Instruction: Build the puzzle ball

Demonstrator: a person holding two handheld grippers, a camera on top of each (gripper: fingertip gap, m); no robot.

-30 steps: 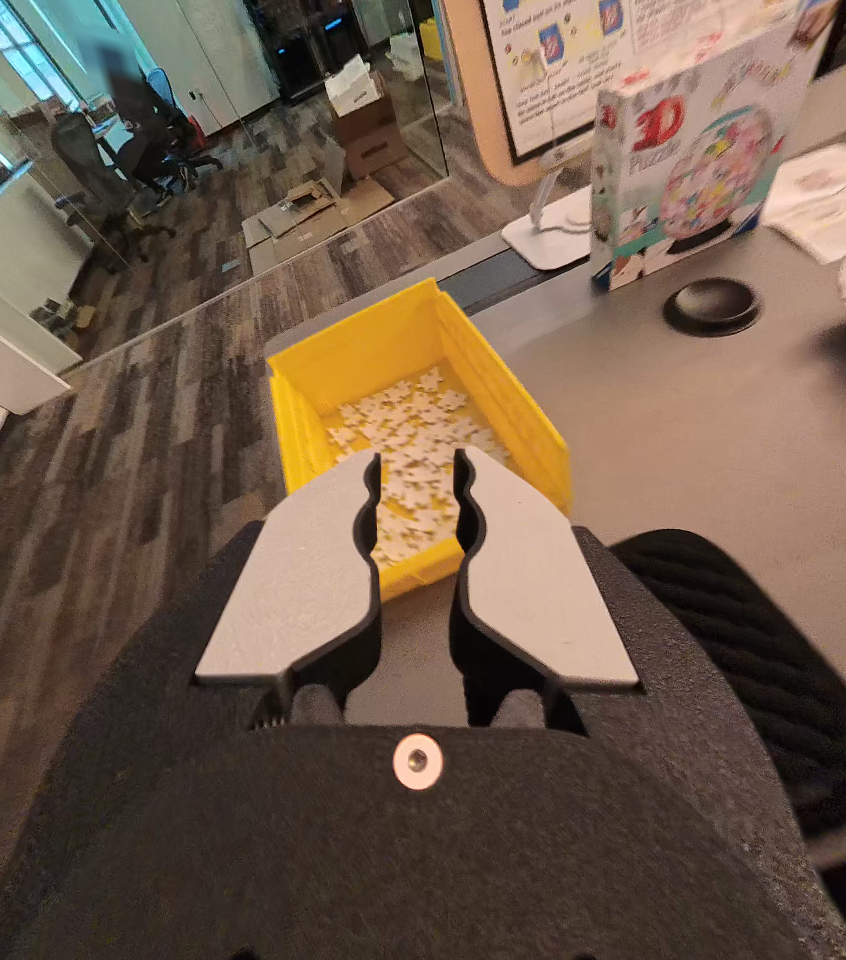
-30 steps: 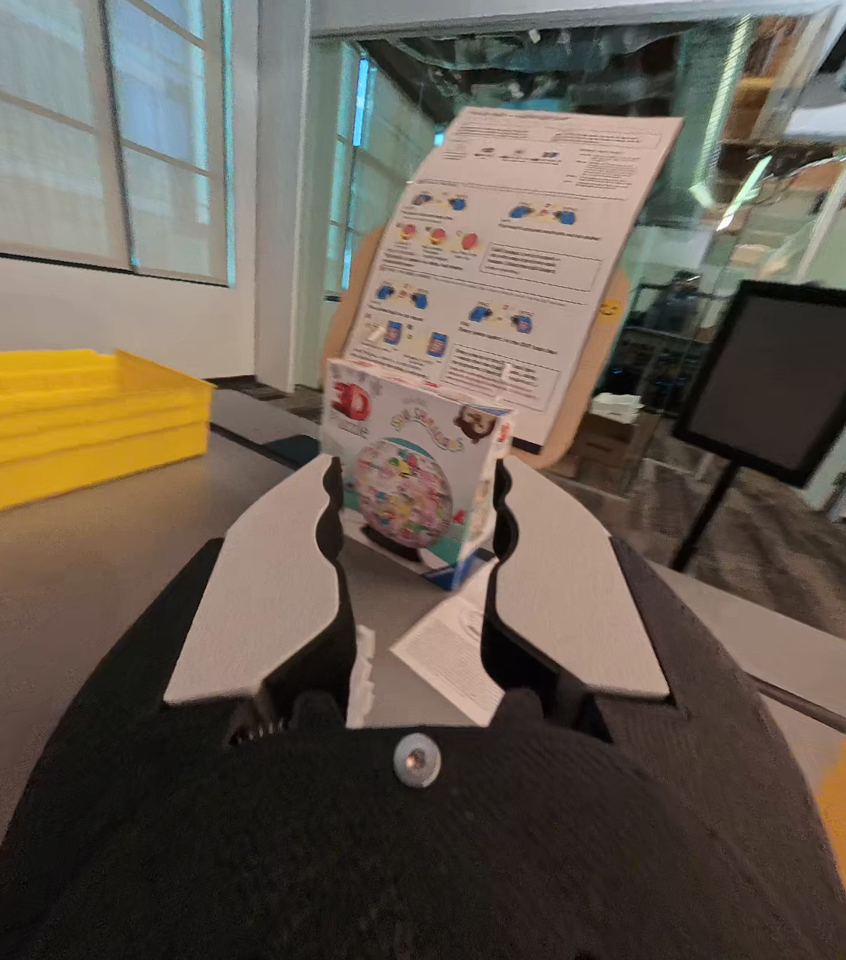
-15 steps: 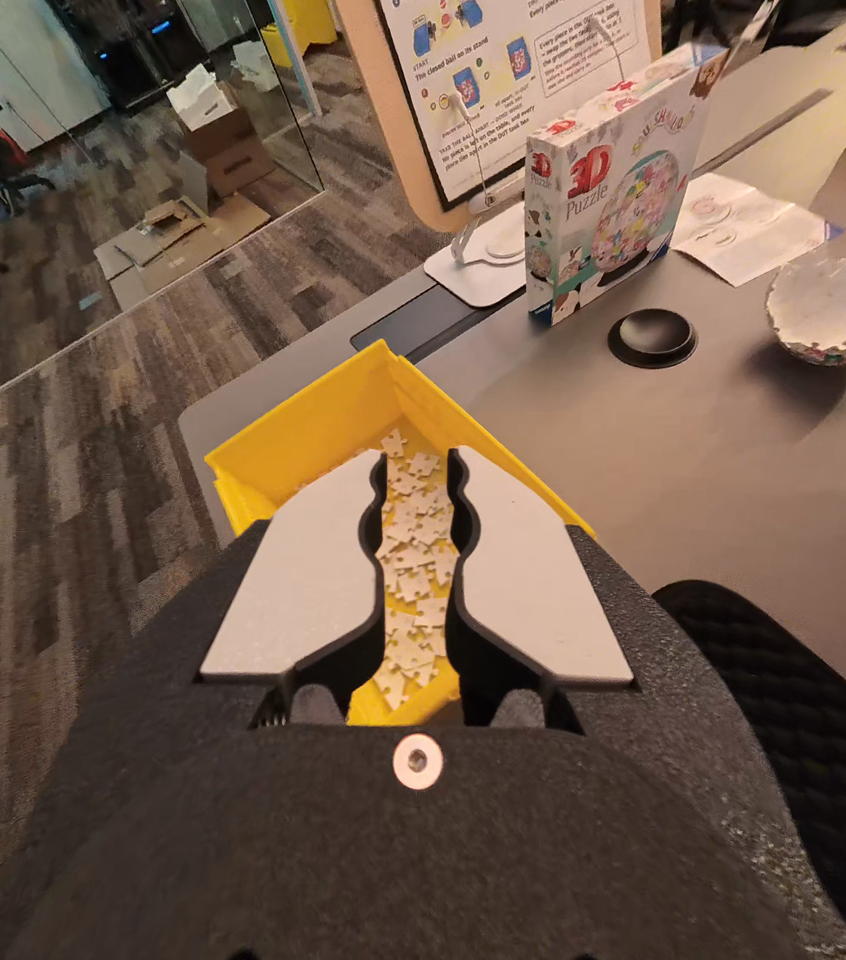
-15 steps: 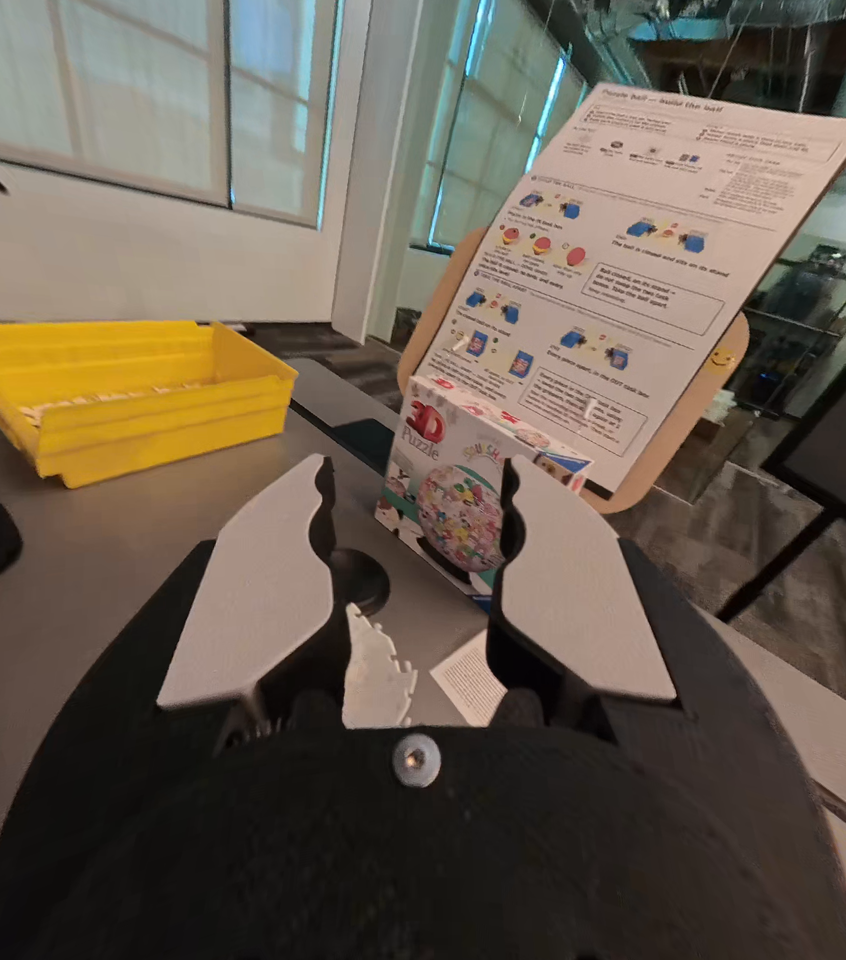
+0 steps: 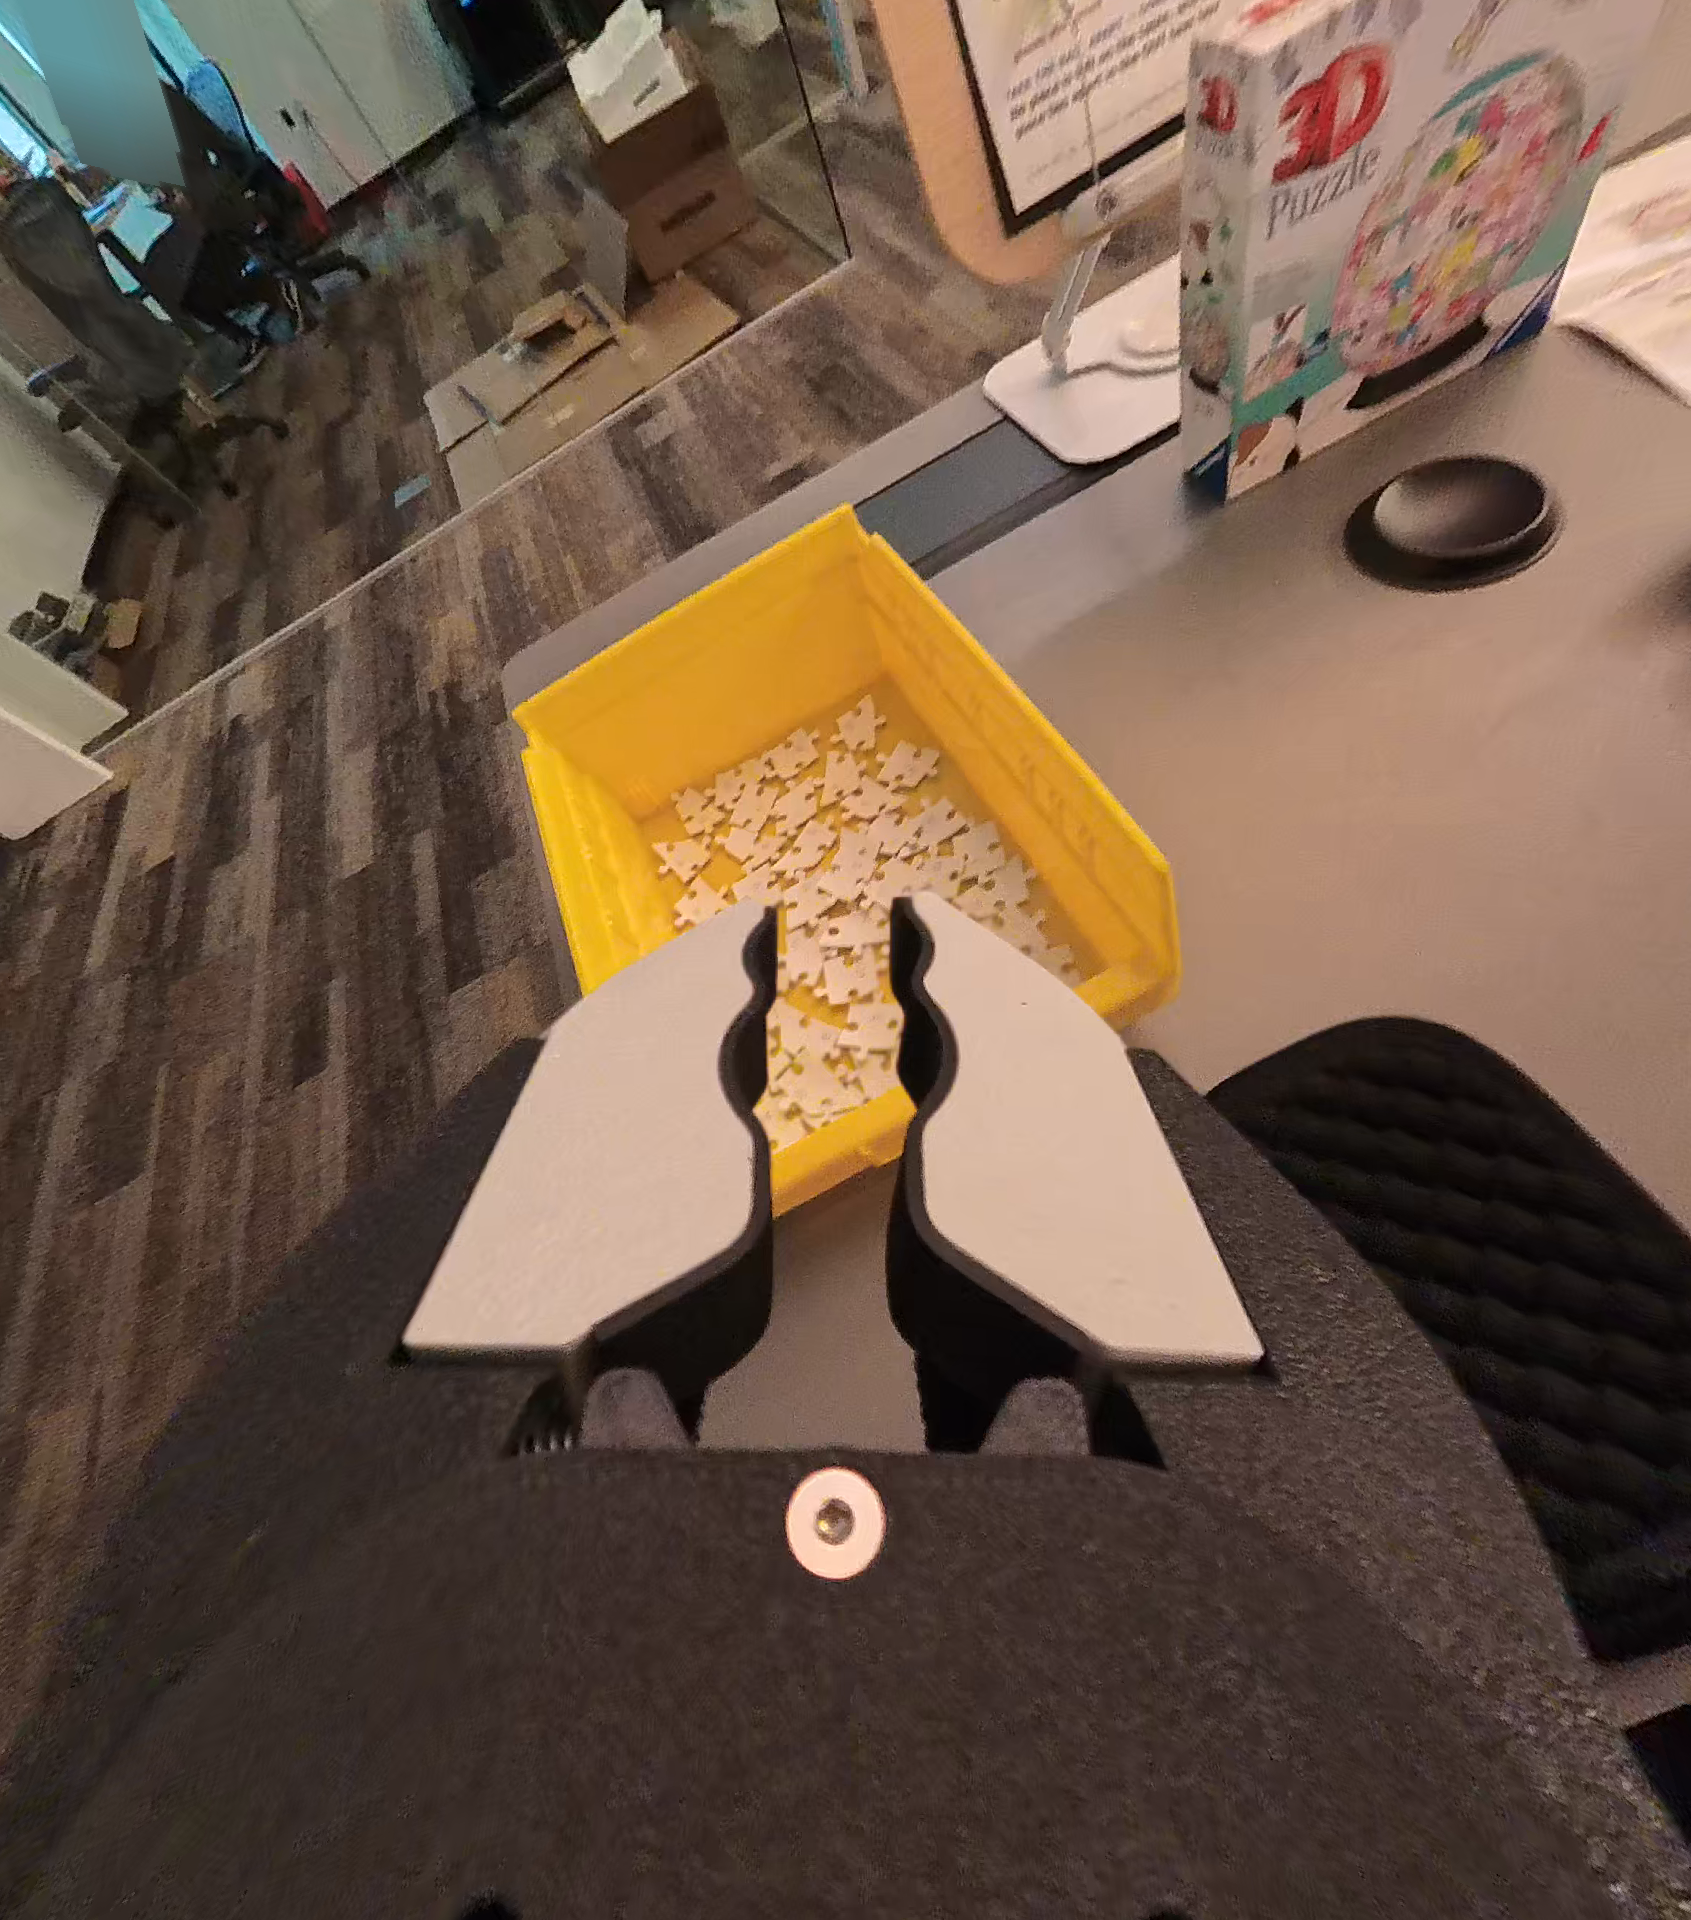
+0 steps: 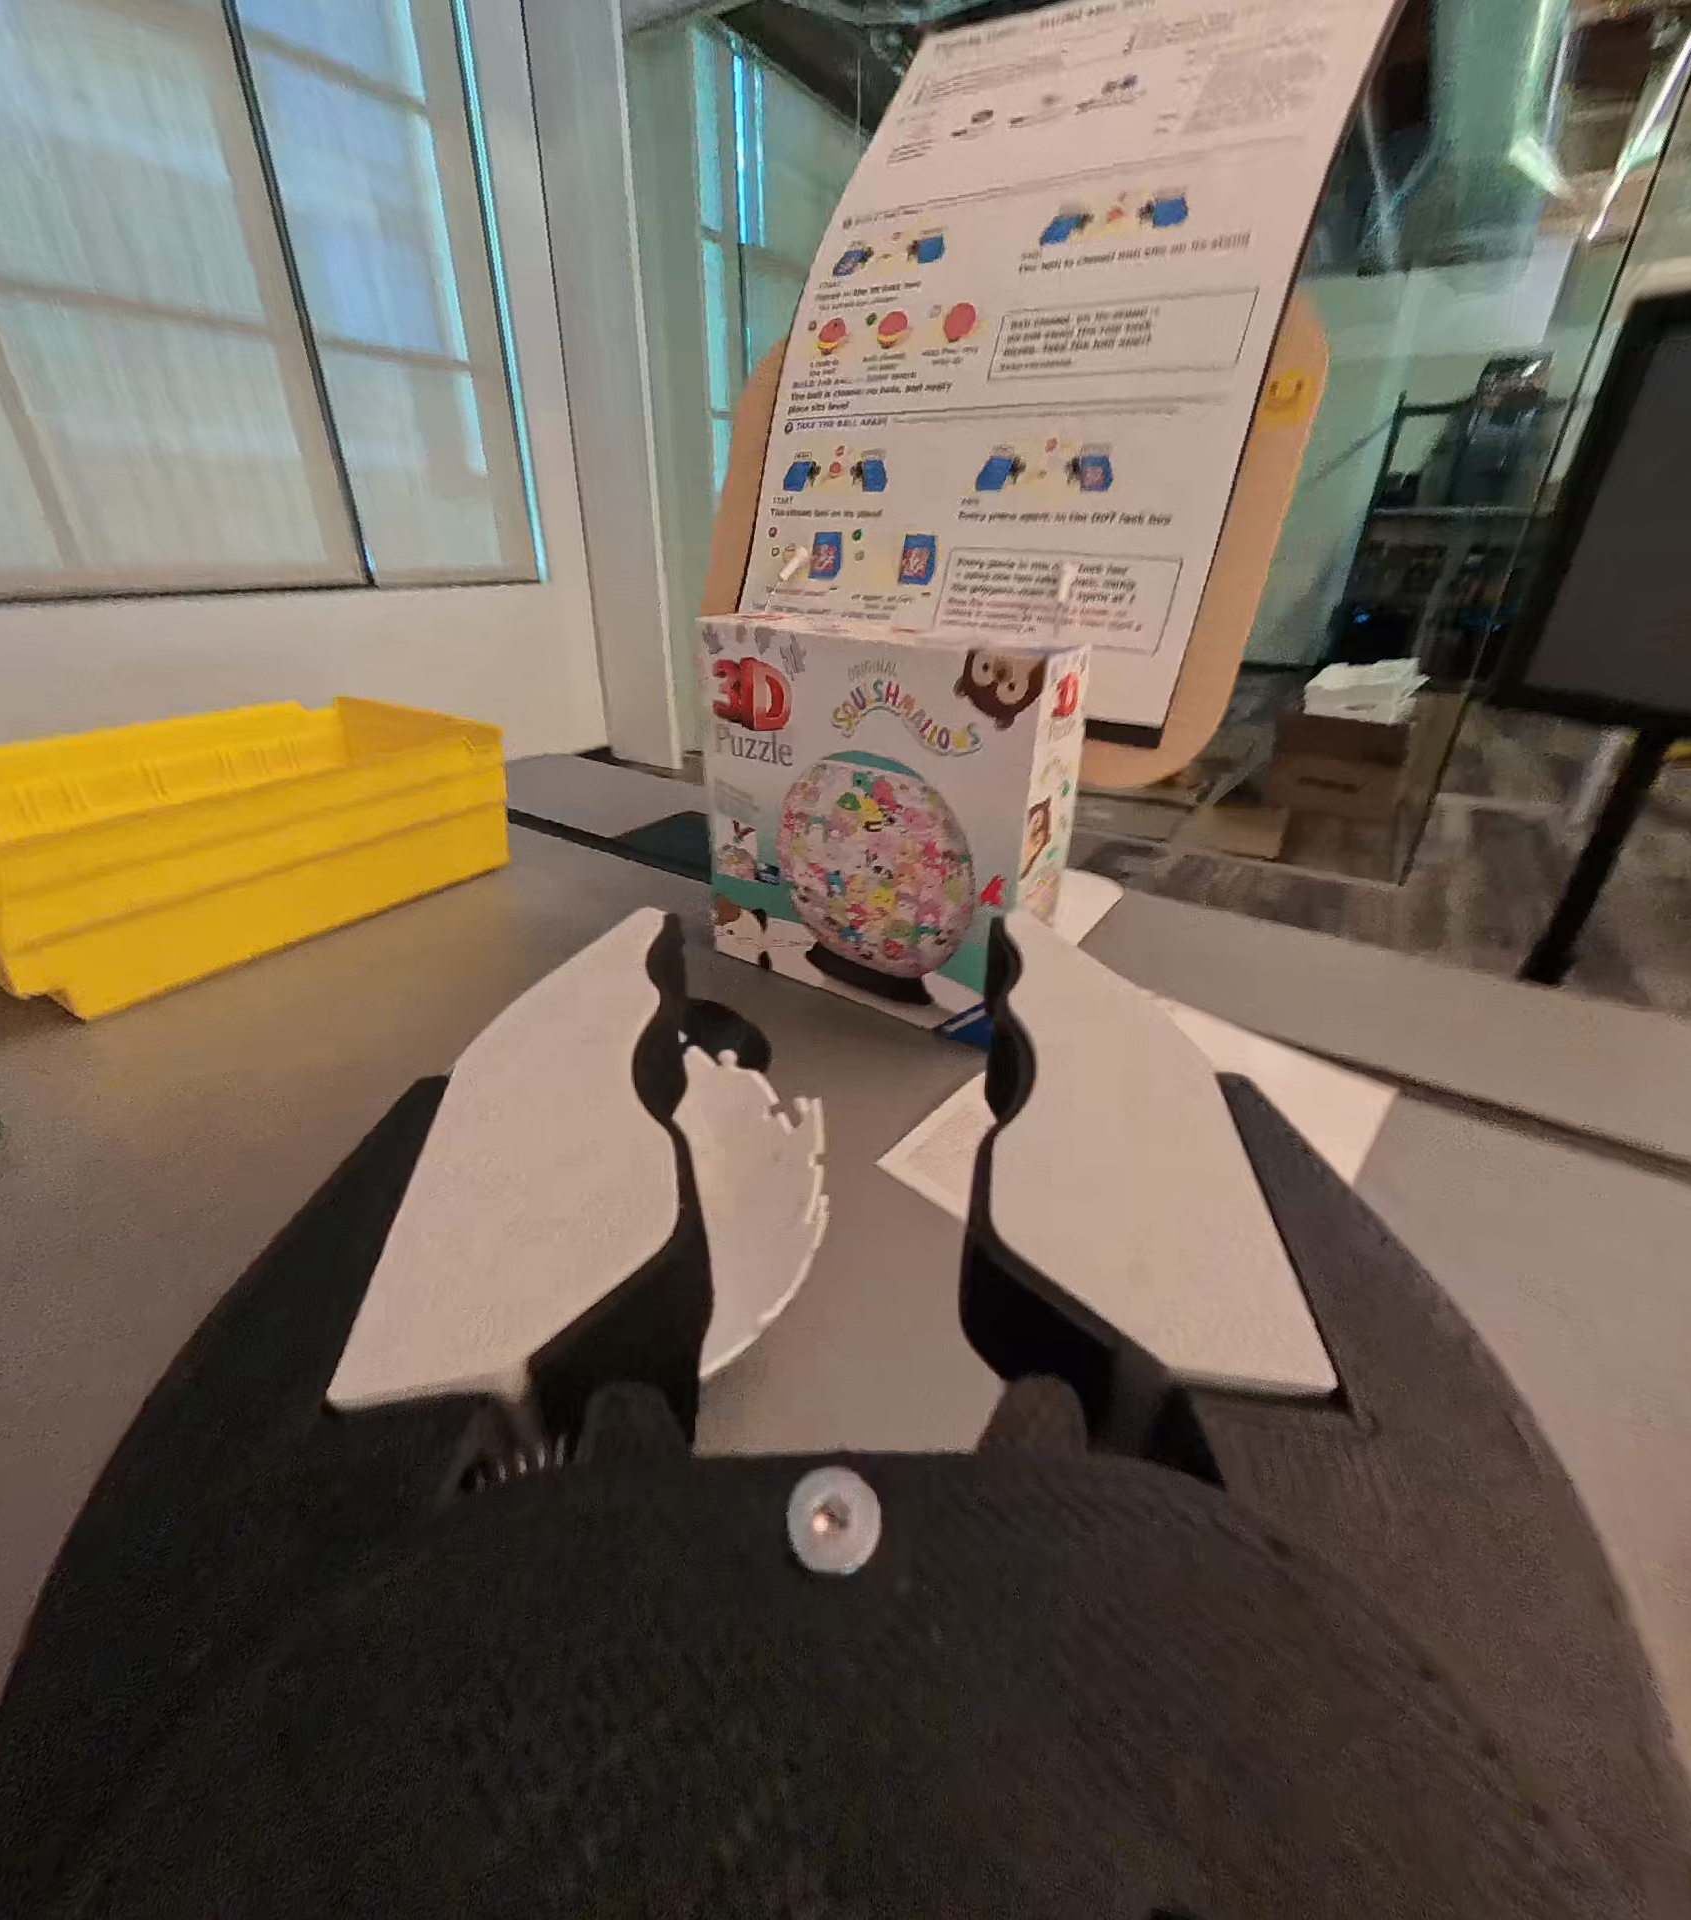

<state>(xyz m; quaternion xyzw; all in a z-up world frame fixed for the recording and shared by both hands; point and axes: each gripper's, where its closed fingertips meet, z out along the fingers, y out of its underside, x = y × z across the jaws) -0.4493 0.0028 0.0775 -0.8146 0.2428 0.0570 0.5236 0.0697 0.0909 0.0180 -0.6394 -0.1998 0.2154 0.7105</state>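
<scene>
Loose pieces (image 5: 851, 883) fill the yellow bin (image 5: 1028, 769) at the table's corner; partial shell (image 6: 758, 1195) awaits; both hand-held grippers, left (image 5: 833, 925) and right (image 6: 825, 945), released, empty.

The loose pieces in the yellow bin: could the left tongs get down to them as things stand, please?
Probably yes: the left tongs are open above the yellow bin, which has no lid, and nothing covers the loose pieces.

Warm indoor light is falling evenly; daylight is glowing through the windows (image 6: 145, 291) at upper left. Wide-angle distortion is bending the frame edges. The instruction board (image 6: 1059, 343) is appearing slightly blurred.
</scene>
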